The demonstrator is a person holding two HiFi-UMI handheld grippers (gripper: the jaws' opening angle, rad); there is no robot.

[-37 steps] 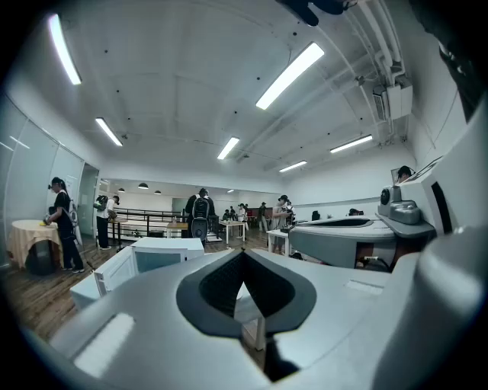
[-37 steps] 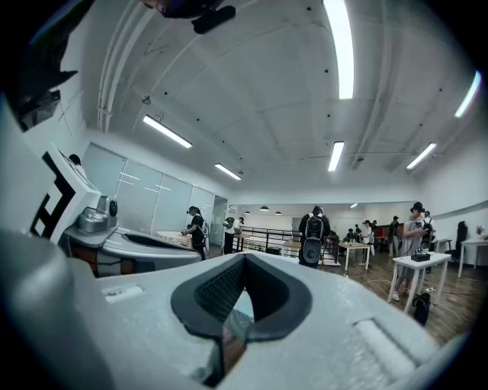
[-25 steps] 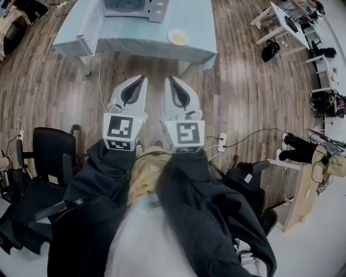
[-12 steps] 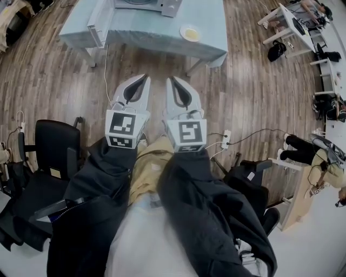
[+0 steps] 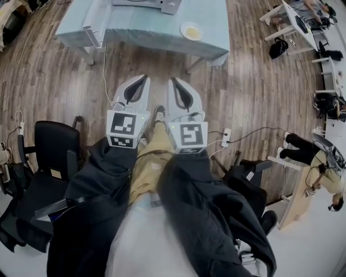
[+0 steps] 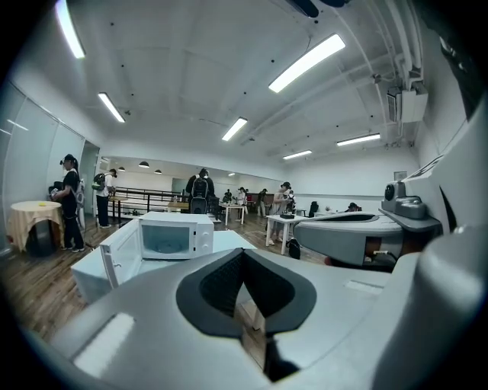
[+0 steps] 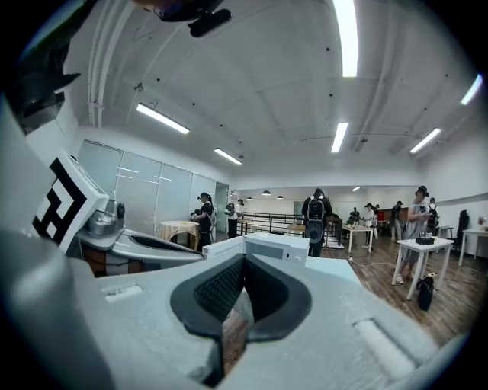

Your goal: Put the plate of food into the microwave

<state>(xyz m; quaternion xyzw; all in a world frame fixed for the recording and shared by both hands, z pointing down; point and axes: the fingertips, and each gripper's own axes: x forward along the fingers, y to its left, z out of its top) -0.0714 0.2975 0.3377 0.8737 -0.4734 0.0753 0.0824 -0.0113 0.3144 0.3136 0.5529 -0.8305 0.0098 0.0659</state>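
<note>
Left gripper (image 5: 144,79) and right gripper (image 5: 173,80) held side by side, jaws closed, empty, well short of table (image 5: 140,31). Plate of food (image 5: 191,31) sits there beside microwave (image 6: 177,236), door (image 6: 122,255) already open for loading.

Plate (image 5: 191,31) on the table (image 5: 140,31), right of the microwave (image 5: 162,6)

Black sleeves (image 5: 100,178), khaki trousers (image 5: 147,170)

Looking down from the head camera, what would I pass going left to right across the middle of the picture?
Black chair → left tool → right tool → power strip → black bag, which lies further up the picture.
</note>
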